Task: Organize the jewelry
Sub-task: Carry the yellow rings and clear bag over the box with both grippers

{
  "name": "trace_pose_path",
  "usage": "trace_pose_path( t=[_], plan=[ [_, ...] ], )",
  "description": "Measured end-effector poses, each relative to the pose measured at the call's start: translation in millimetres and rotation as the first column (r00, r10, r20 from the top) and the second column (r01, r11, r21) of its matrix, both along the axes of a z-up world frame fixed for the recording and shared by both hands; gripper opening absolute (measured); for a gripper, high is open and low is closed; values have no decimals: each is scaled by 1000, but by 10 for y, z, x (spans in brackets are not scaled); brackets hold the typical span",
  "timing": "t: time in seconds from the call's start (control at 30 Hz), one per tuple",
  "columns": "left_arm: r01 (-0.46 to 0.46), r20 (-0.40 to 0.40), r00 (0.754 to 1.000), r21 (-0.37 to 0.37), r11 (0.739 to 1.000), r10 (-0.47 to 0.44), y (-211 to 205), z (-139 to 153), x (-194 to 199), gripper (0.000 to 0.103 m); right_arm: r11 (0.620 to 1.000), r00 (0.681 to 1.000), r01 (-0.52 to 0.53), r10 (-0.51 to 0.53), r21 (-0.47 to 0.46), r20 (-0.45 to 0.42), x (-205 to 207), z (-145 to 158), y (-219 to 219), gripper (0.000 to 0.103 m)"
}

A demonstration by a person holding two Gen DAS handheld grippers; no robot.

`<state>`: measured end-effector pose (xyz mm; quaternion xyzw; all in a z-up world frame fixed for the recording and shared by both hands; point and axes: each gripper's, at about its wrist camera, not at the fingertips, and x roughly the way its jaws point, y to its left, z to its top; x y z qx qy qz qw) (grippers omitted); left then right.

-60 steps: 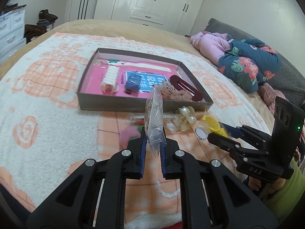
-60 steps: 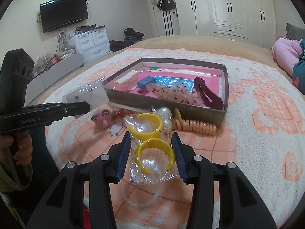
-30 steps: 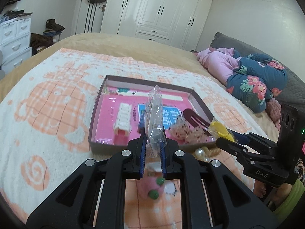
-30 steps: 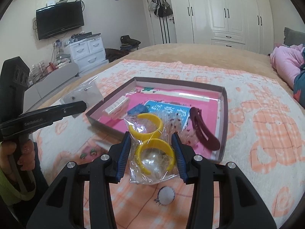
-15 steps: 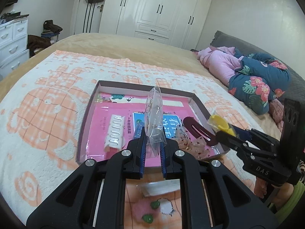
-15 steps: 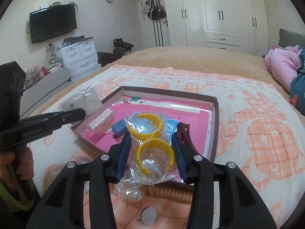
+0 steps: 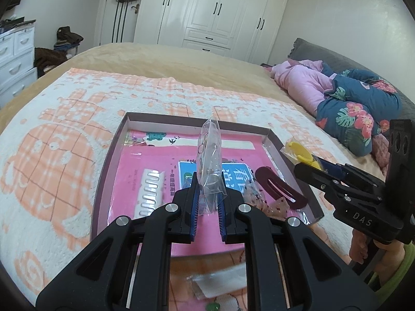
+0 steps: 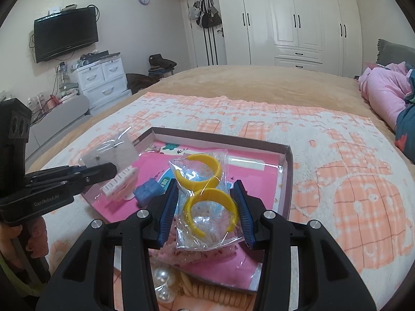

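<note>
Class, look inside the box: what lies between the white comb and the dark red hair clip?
In the left wrist view, a blue printed card lies between white comb and dark red hair clip, partly hidden.

Bed in tan cover, overlaid by a white-and-orange patterned blanket. On the blanket: shallow box, centre frame; pearls and cream spiral coil, lower centre. Pink and floral bedding, upper right.

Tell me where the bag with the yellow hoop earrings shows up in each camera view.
Left wrist: bag of yellow hoop earrings at right, edge-on in the right gripper.
Right wrist: same bag centre, between the blue pads.
Shared landmark: the open box with pink lining.
</note>
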<state>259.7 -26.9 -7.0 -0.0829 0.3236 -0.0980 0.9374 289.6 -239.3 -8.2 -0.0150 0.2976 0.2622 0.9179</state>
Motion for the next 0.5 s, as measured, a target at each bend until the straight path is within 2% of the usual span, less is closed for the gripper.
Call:
trace_pose_path(
  t=[0.5],
  plan=[
    [-1,-48,999,54,999,4,-74,-93,368,7,998,999,-37,36,-54,-26,257,-108,202,42]
  ],
)
